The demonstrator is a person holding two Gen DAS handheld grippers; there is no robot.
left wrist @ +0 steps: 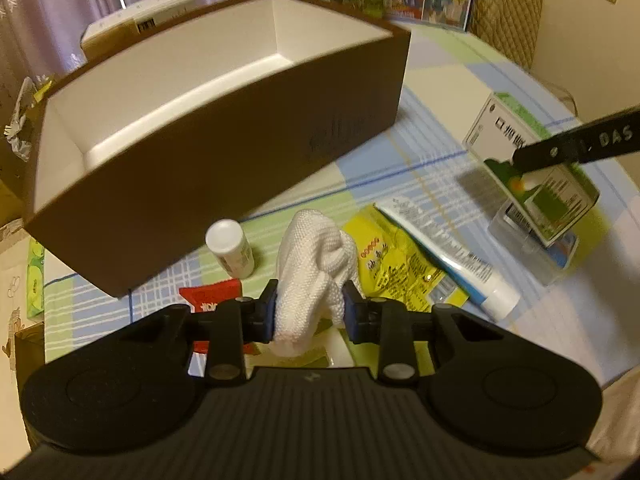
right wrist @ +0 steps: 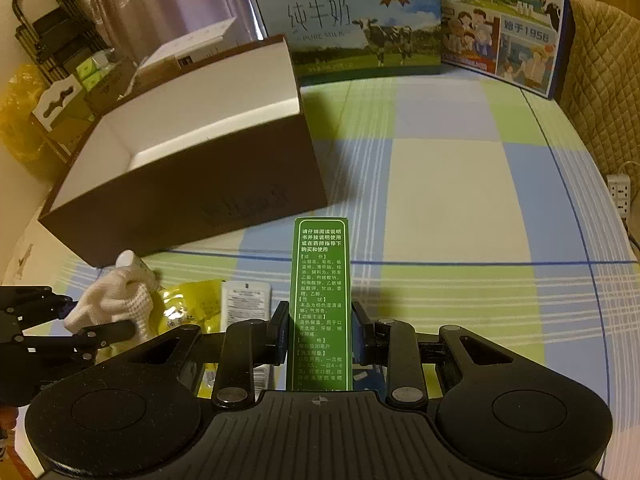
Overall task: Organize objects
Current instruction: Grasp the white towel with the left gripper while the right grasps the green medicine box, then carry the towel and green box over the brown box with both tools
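Note:
A brown box (left wrist: 240, 160) with a white inside stands open on the checked tablecloth; it also shows in the right wrist view (right wrist: 224, 200). My left gripper (left wrist: 310, 308) is shut on a white knitted cloth (left wrist: 316, 264), just in front of the box. My right gripper (right wrist: 320, 332) is shut on a green medicine carton (right wrist: 322, 300), held above the table right of the box; the carton shows in the left wrist view (left wrist: 536, 176). A white bottle (left wrist: 230, 248), a yellow packet (left wrist: 396, 268) and a white tube (left wrist: 448, 256) lie on the cloth.
Milk cartons (right wrist: 360, 24) stand at the table's far edge. A clear plastic case (left wrist: 532, 248) lies under the green carton. A red packet (left wrist: 216, 296) lies by my left fingers. A padded chair (right wrist: 600, 80) is at the right, clutter (right wrist: 60, 60) at the left.

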